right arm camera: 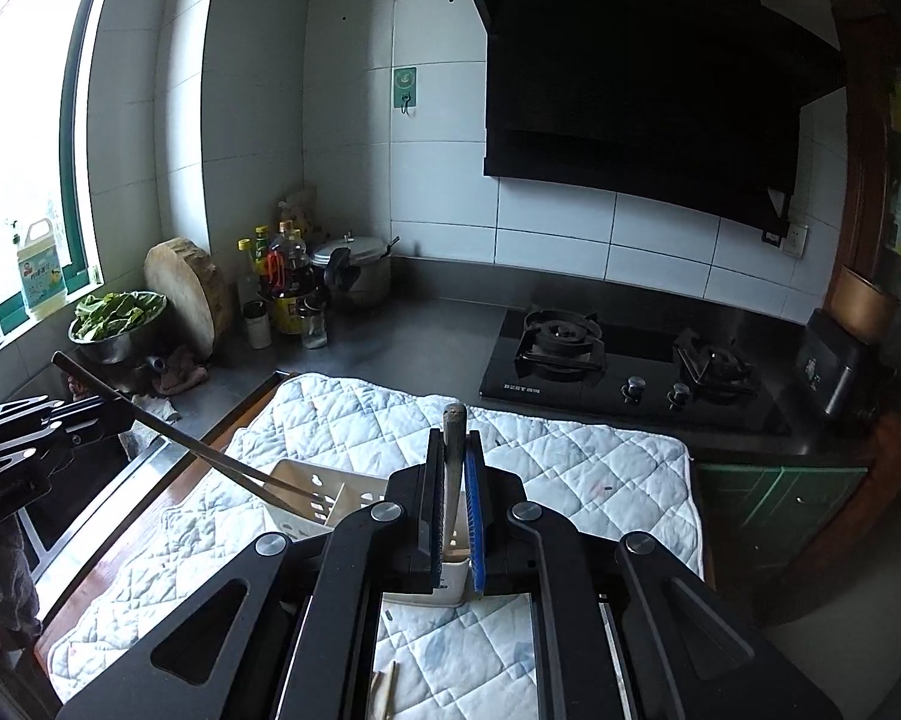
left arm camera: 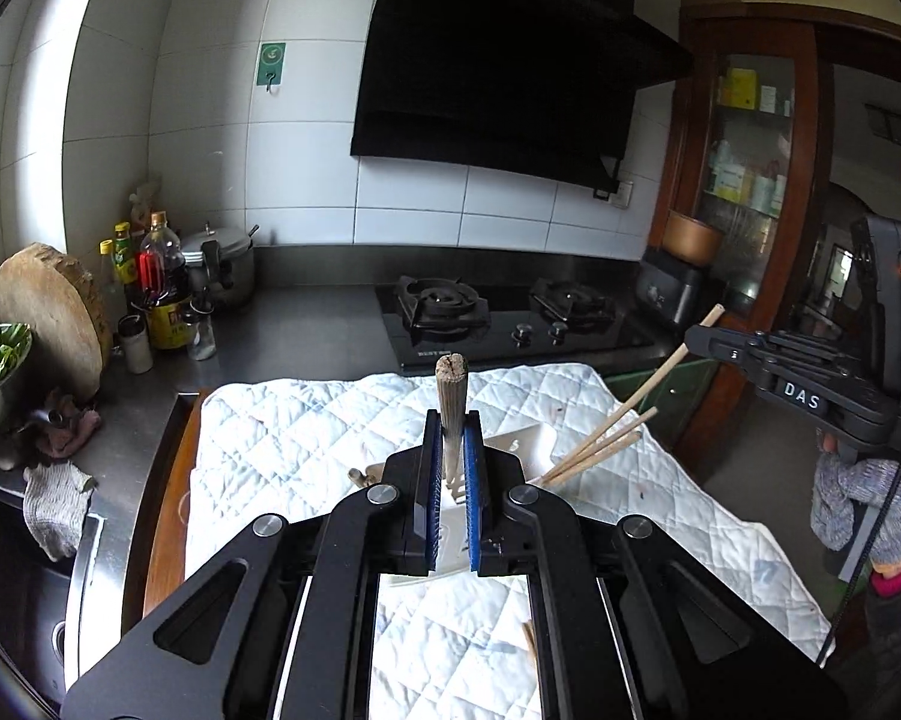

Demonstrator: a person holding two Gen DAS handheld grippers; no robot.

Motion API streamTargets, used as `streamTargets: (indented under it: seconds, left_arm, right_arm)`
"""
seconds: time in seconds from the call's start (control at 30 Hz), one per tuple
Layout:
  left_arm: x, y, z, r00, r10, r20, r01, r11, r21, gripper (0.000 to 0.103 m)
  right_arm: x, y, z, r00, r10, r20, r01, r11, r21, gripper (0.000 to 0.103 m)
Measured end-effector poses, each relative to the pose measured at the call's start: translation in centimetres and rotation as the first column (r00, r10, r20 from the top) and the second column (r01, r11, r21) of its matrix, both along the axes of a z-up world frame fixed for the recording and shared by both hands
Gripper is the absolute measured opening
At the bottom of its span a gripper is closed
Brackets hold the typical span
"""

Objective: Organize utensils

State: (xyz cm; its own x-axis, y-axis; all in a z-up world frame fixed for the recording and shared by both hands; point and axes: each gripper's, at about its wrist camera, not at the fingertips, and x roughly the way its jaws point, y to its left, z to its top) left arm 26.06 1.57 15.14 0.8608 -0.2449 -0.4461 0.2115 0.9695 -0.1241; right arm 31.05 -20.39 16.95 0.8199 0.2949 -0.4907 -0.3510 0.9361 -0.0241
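Two grippers each clamped one chopstick above a white holder (right arm camera: 330,501) standing on a quilted cloth (right arm camera: 570,462). Left gripper (left arm camera: 451,480) pinched a chopstick (left arm camera: 450,396) upright between its blue pads, its lower end inside the holder. Right gripper (right arm camera: 453,501) was likewise closed on a chopstick (right arm camera: 453,438) over the holder. Several chopsticks (left arm camera: 600,444) already leaned in the holder; others (right arm camera: 384,690) lay on the cloth.

Holder (right arm camera: 330,501) on quilted cloth (right arm camera: 570,468), stove (right arm camera: 630,372) behind, chopsticks (left arm camera: 594,444) seemingly inside.
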Motion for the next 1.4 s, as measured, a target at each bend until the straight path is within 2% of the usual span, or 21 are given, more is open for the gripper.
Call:
streamTargets:
  seconds: [0.4, 0.8, 0.97, 1.03, 1.13, 1.27, 1.37, 1.4]
  left_arm:
    - [3.5, 0.1, -2.3, 0.995, 0.008, -0.103, -0.005, 1.000, 0.029, 0.006]
    - [4.4, 0.2, -3.4, 0.991, 0.017, -0.135, -0.016, 1.000, 0.004, 0.007]
    - [3.8, 0.1, -3.0, 0.993, 0.014, -0.118, -0.014, 1.000, 0.003, 0.012]
    - [3.3, 0.0, -2.7, 0.994, 0.016, -0.107, -0.016, 1.000, 0.003, 0.016]
    - [2.4, 0.0, -2.3, 0.995, 0.016, -0.094, -0.016, 1.000, 0.001, 0.016]
    - [0.6, 0.1, -2.1, 0.997, 0.013, -0.080, -0.013, 1.000, 0.001, 0.017]
    - [-0.9, 0.3, -2.3, 0.997, 0.021, -0.078, -0.021, 1.000, 0.001, 0.030]
    - [-1.6, 0.3, -2.5, 0.997, 0.017, -0.075, -0.017, 1.000, -0.001, 0.030]
  right_arm:
    - [2.5, 1.2, -2.6, 0.998, -0.002, -0.069, -0.002, 0.999, -0.050, 0.007]
    - [3.1, 1.2, -3.4, 0.997, -0.007, -0.081, 0.005, 0.999, -0.036, 0.007]
    - [2.3, 1.0, -3.0, 0.998, -0.002, -0.064, 0.000, 0.999, -0.033, 0.010]
    - [1.6, 0.9, -2.7, 0.998, -0.001, -0.055, -0.001, 1.000, -0.026, 0.015]
    - [0.5, 0.8, -2.4, 0.999, 0.006, -0.044, -0.007, 1.000, -0.016, 0.017]
    - [-1.7, 0.4, -2.1, 0.999, 0.021, -0.027, -0.021, 1.000, 0.003, 0.025]
    - [-3.8, 0.1, -2.3, 0.999, 0.034, -0.019, -0.034, 0.999, 0.012, 0.025]
    - [-4.4, 0.0, -2.5, 0.999, 0.039, -0.018, -0.038, 0.999, 0.015, 0.026]
